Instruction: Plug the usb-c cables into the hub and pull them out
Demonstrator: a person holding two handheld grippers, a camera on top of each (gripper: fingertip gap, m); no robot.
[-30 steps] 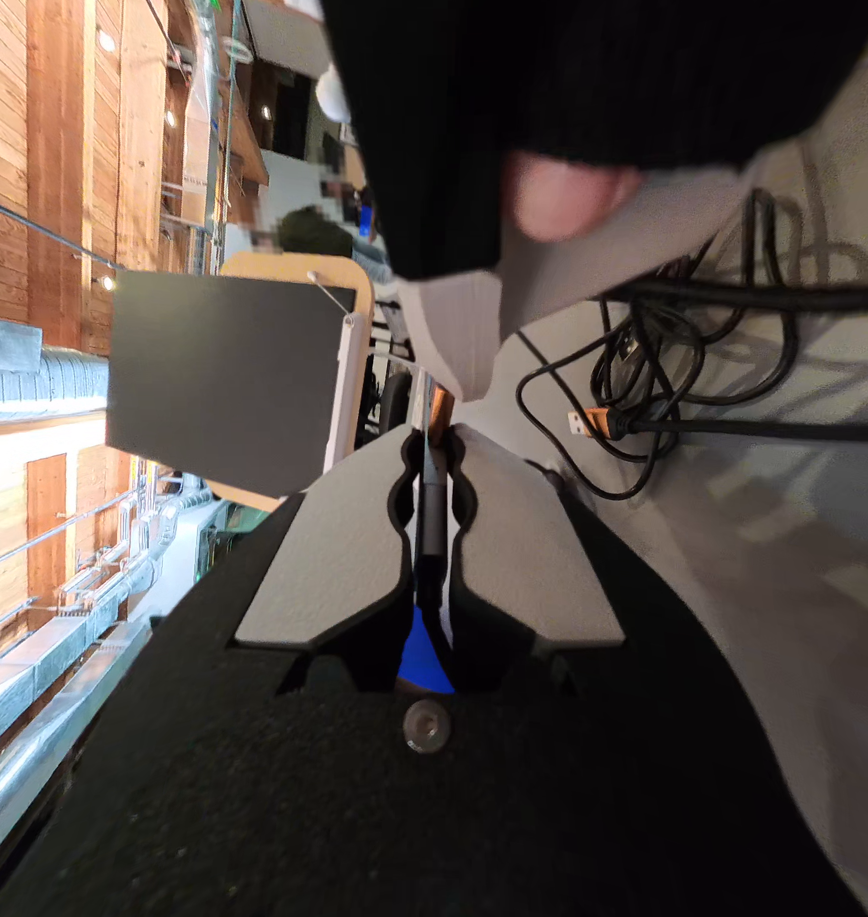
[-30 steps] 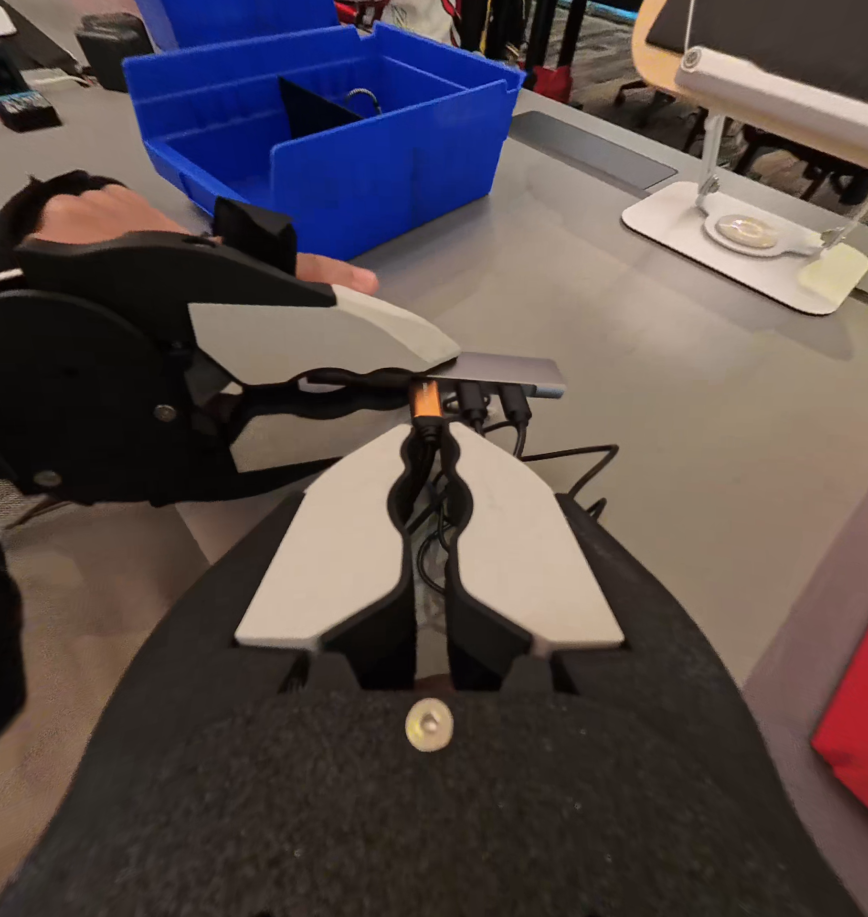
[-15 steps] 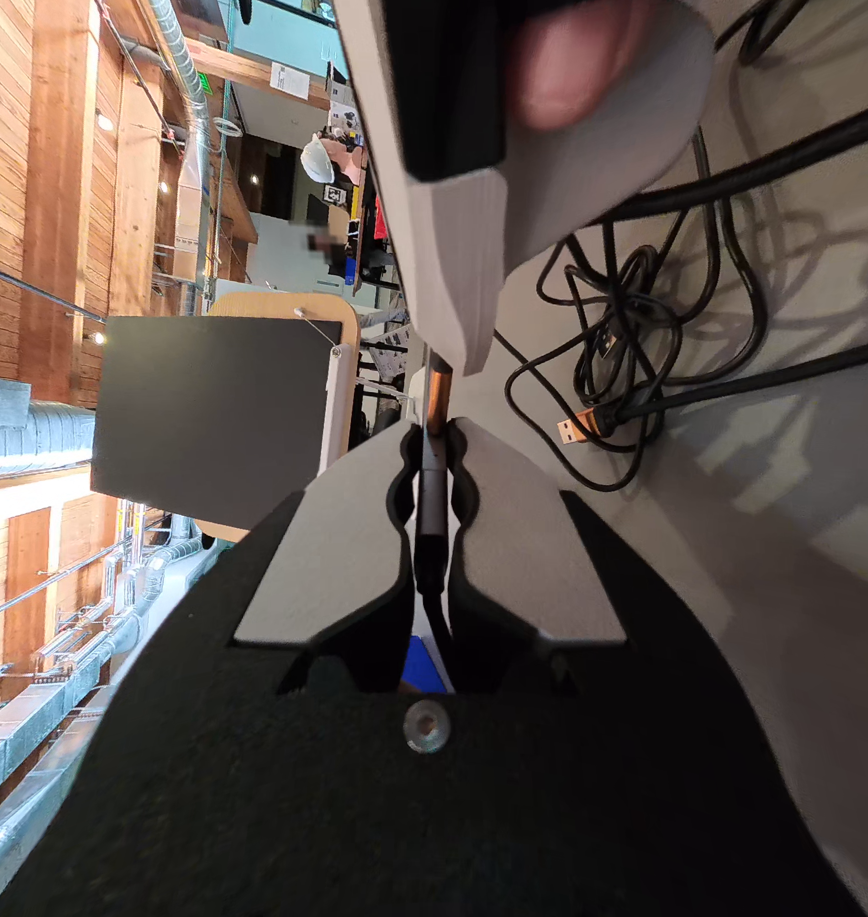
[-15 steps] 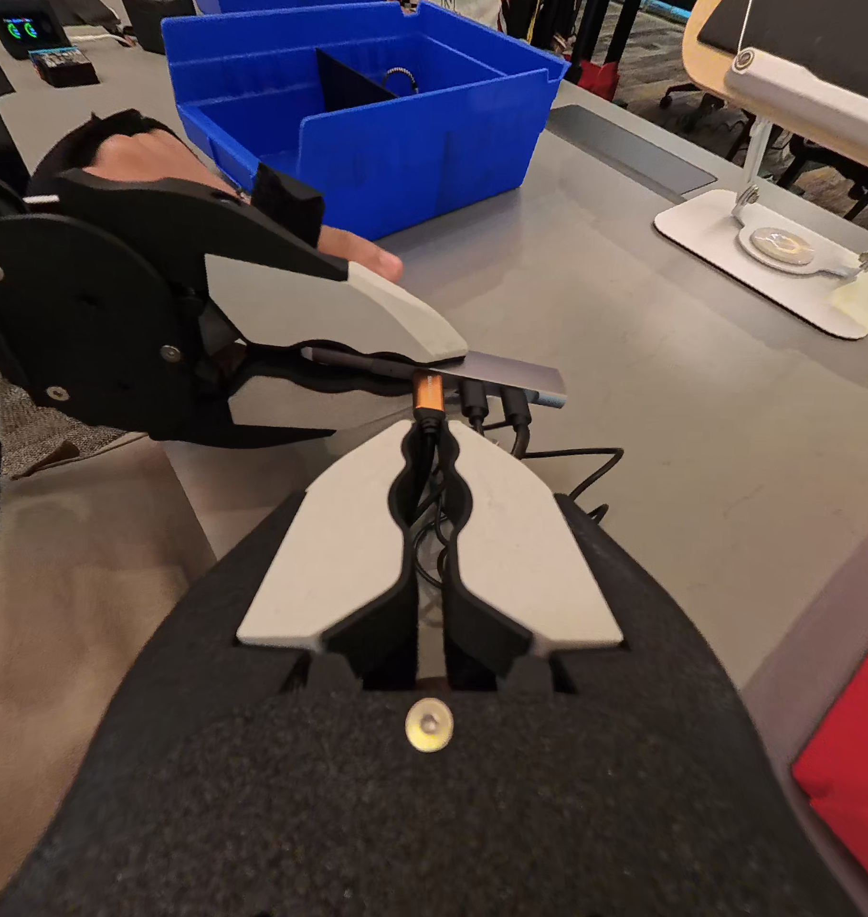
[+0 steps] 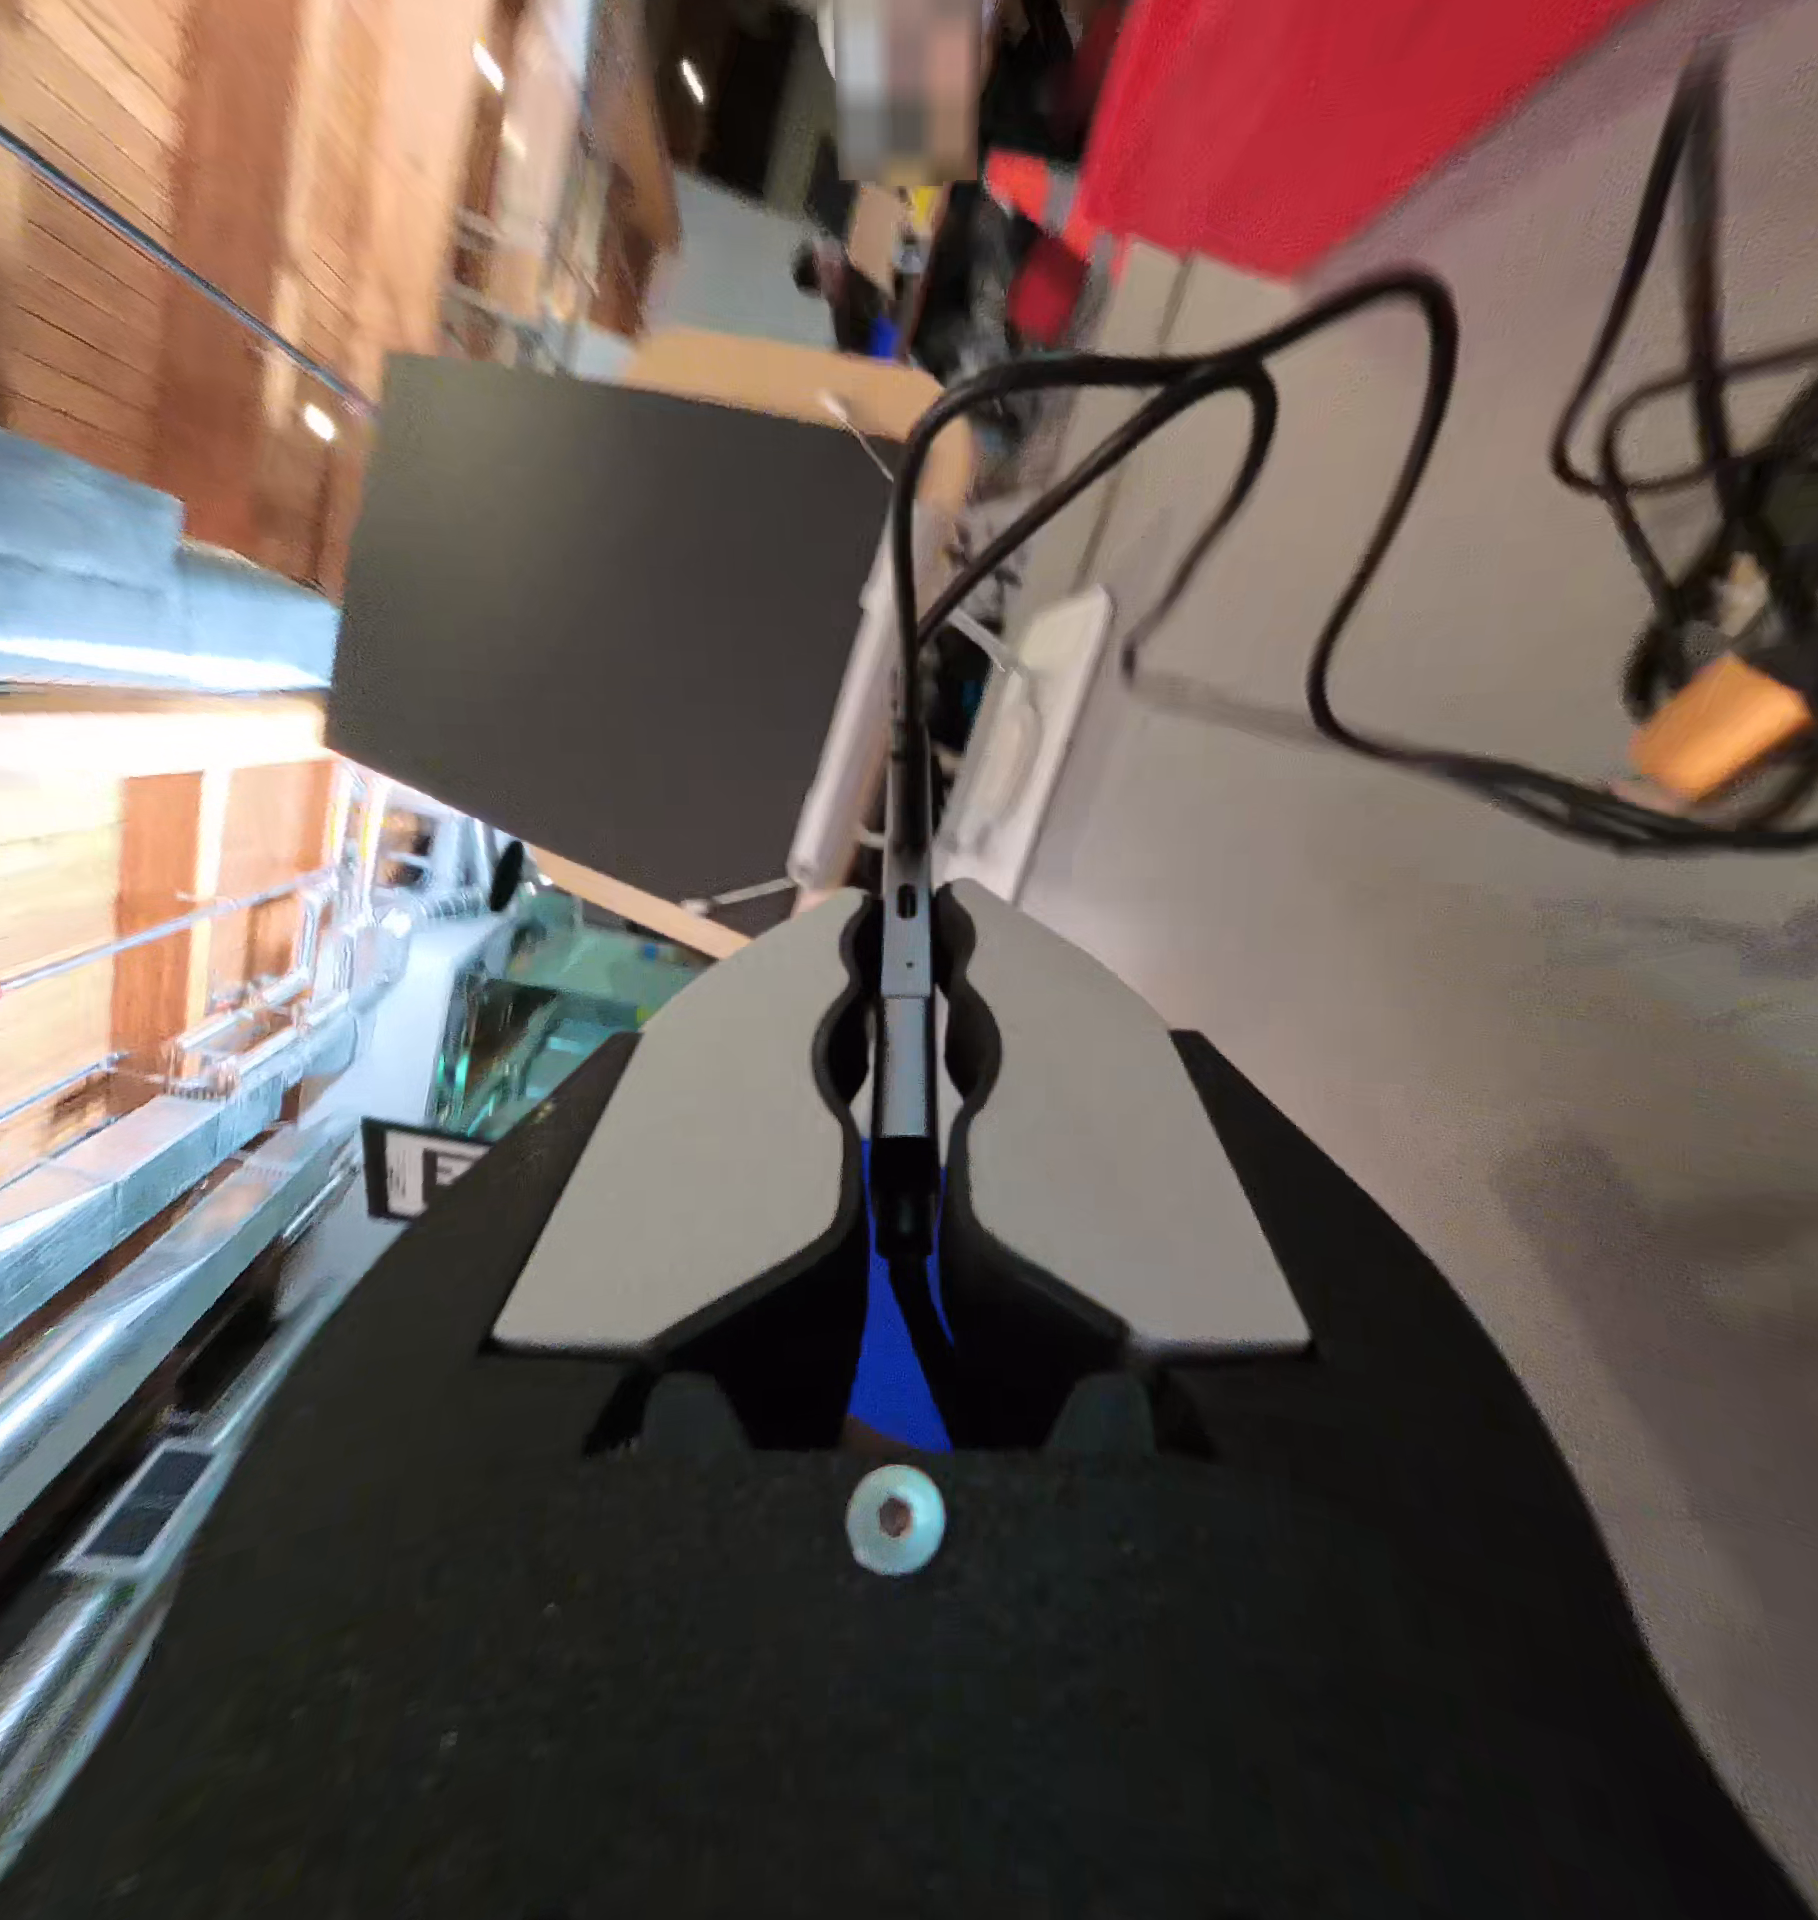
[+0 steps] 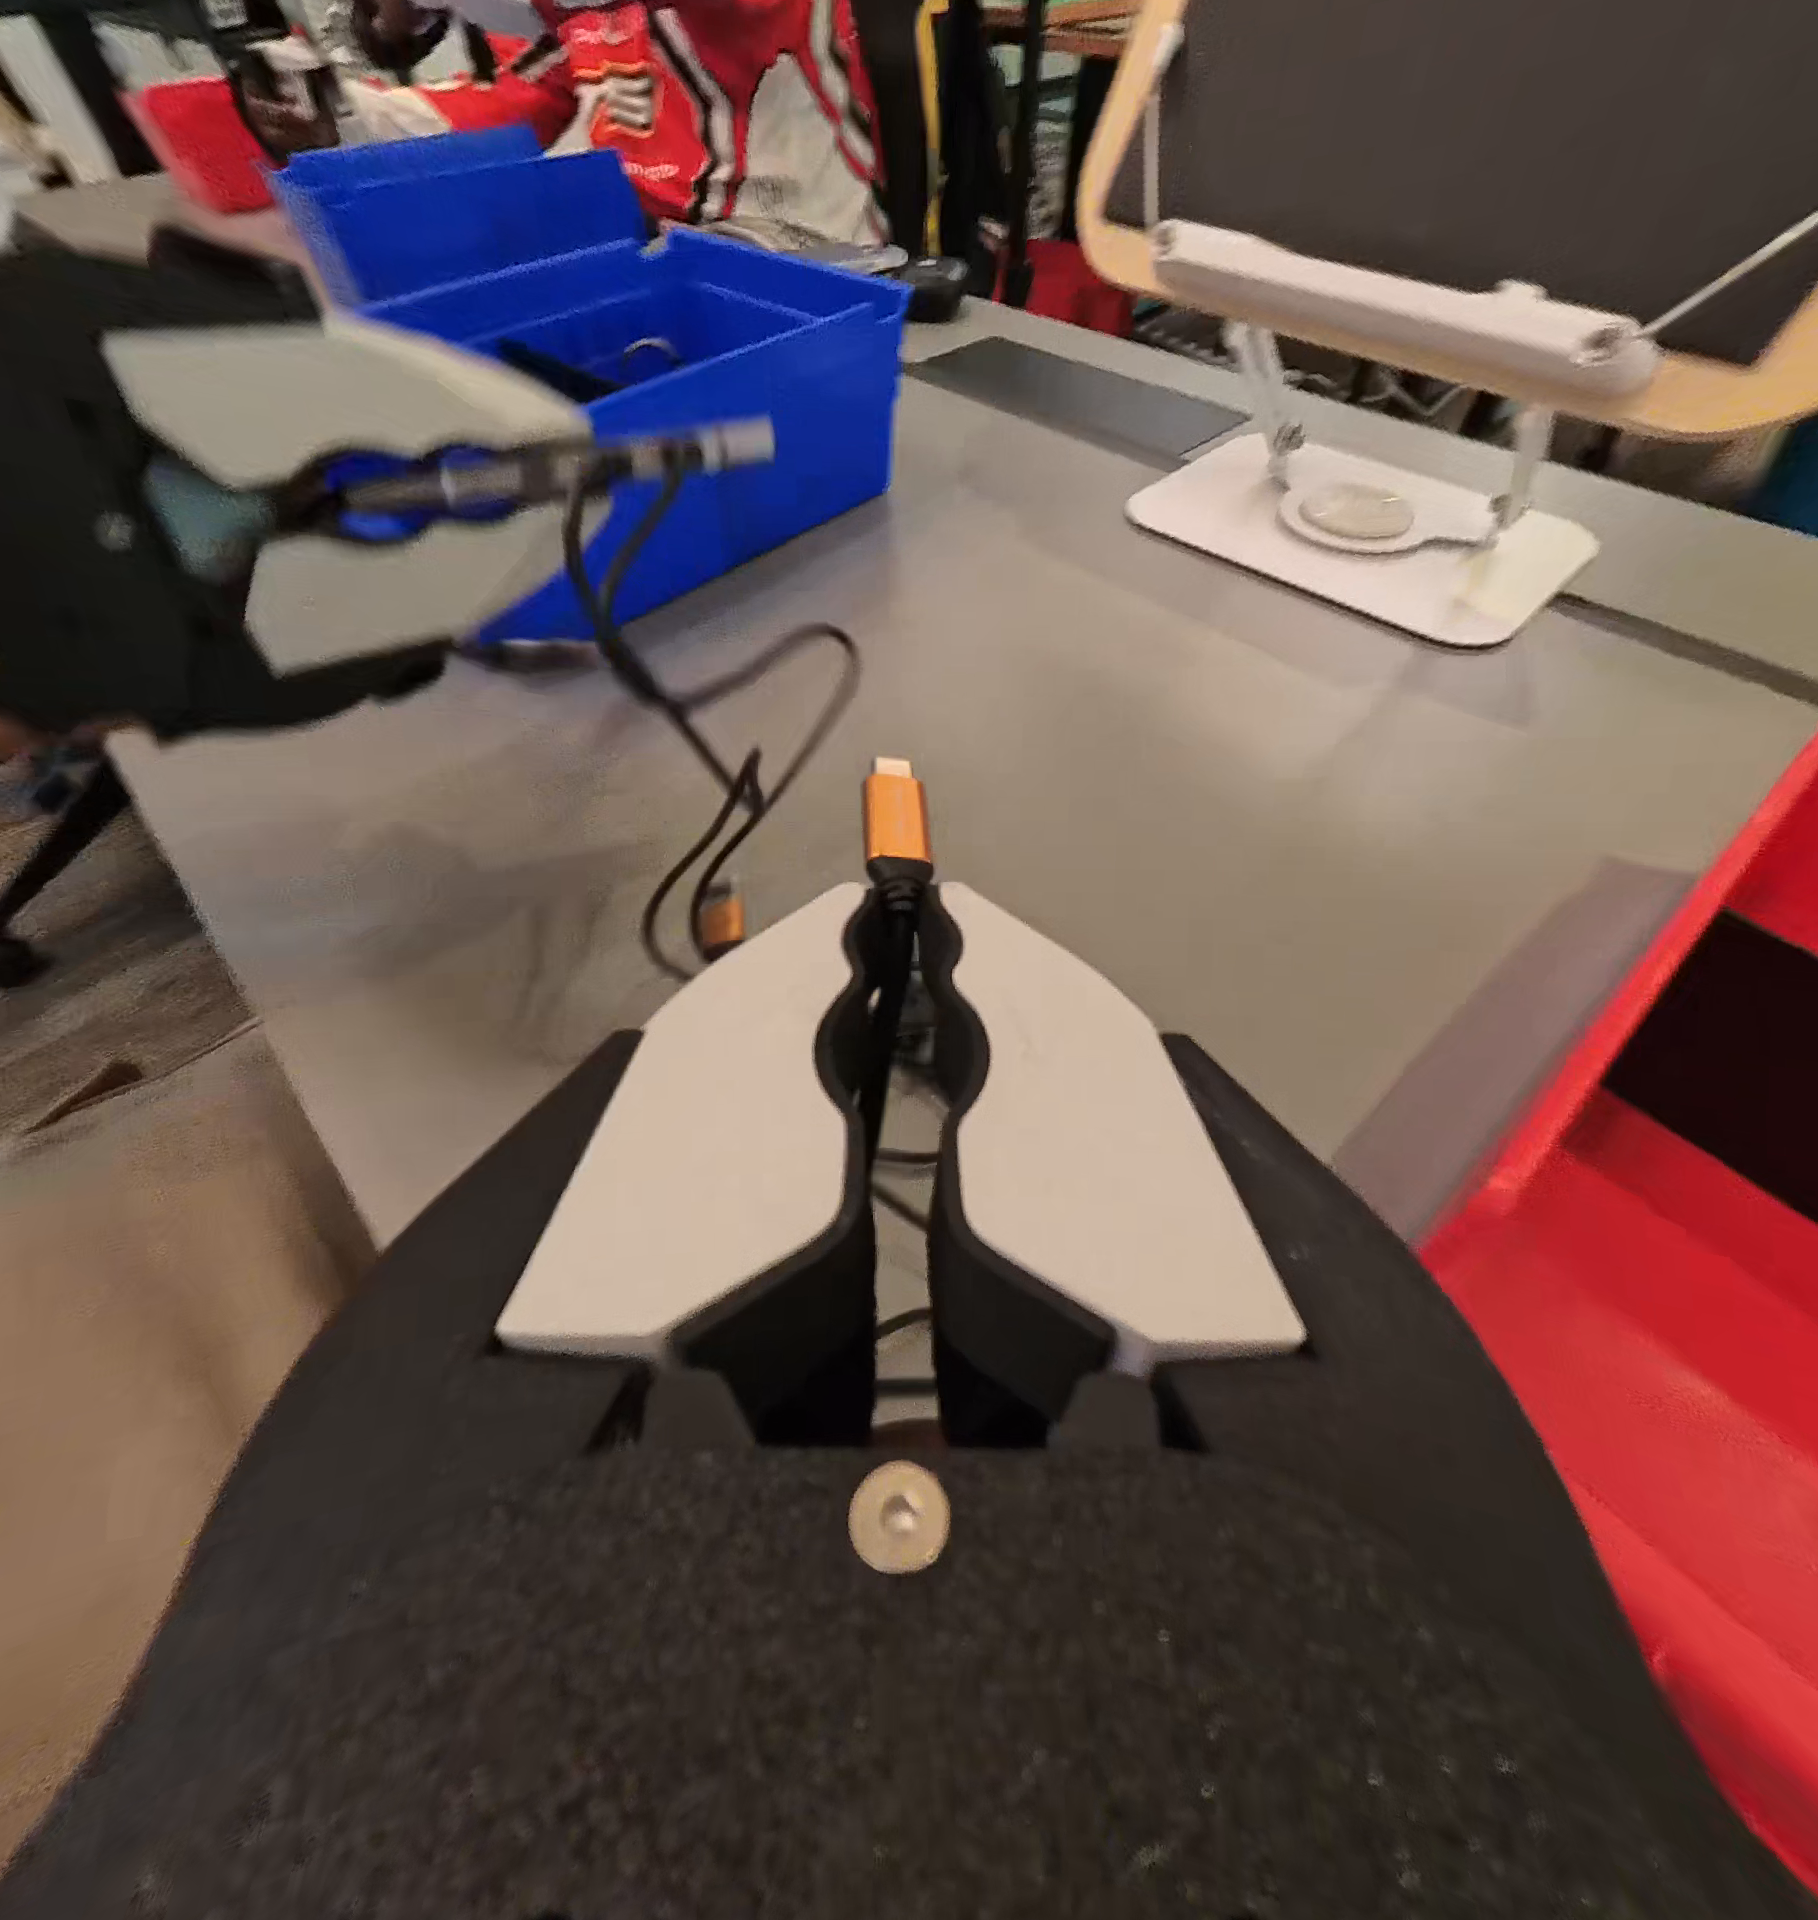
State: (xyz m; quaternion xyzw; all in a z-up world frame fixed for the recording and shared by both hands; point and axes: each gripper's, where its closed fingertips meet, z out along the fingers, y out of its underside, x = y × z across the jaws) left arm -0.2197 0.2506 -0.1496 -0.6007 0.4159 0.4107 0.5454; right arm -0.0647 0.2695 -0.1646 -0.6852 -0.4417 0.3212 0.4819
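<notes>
My left gripper is shut on the slim grey hub, seen edge-on between the fingers. Two black cables stay plugged in its far end and loop down to the grey table. In the right wrist view the left gripper holds the hub above the table at the left. My right gripper is shut on a black cable just behind its orange USB-C plug. The plug points forward, free in the air and apart from the hub. A second orange plug lies on the table.
A blue divided bin stands behind the hub. A white stand with a dark wood-framed panel is at the back right. A red bin is close on the right. Tangled black cables with an orange plug lie on the table. Across from one pair of fingers to the other is roughly 15 cm.
The orange plug has come out of the hub. The right gripper has drawn back with it, and the left gripper has carried the hub up and to the left.
</notes>
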